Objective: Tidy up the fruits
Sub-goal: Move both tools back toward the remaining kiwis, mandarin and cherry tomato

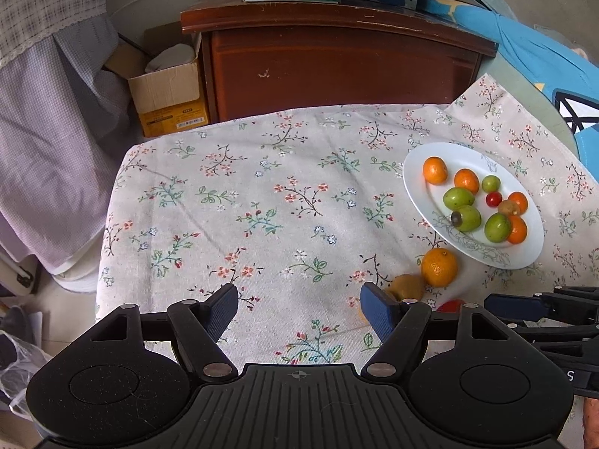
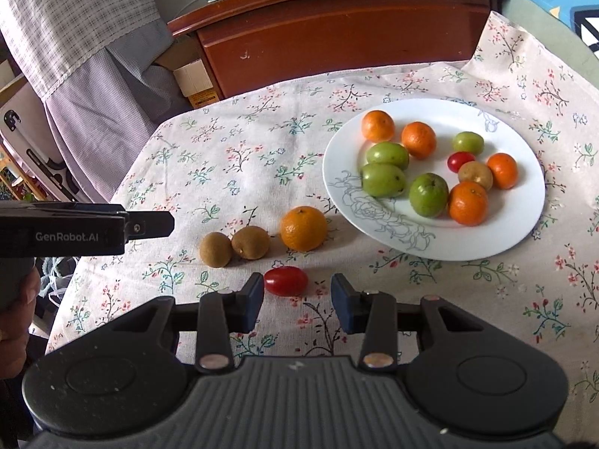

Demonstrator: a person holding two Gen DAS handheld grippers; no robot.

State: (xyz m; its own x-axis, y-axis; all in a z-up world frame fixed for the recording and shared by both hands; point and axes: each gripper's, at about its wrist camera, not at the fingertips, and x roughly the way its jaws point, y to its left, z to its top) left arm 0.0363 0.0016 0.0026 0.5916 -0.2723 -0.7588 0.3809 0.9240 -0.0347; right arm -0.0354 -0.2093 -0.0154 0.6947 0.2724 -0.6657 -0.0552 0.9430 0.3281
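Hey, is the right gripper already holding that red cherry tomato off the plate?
No, the cherry tomato lies on the tablecloth just ahead of the right gripper, whose open jaws are not touching it.

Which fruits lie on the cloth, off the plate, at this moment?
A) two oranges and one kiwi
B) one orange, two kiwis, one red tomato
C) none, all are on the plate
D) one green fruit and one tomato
B: in the right wrist view an orange, two kiwis and a red tomato lie on the cloth, beside the plate.
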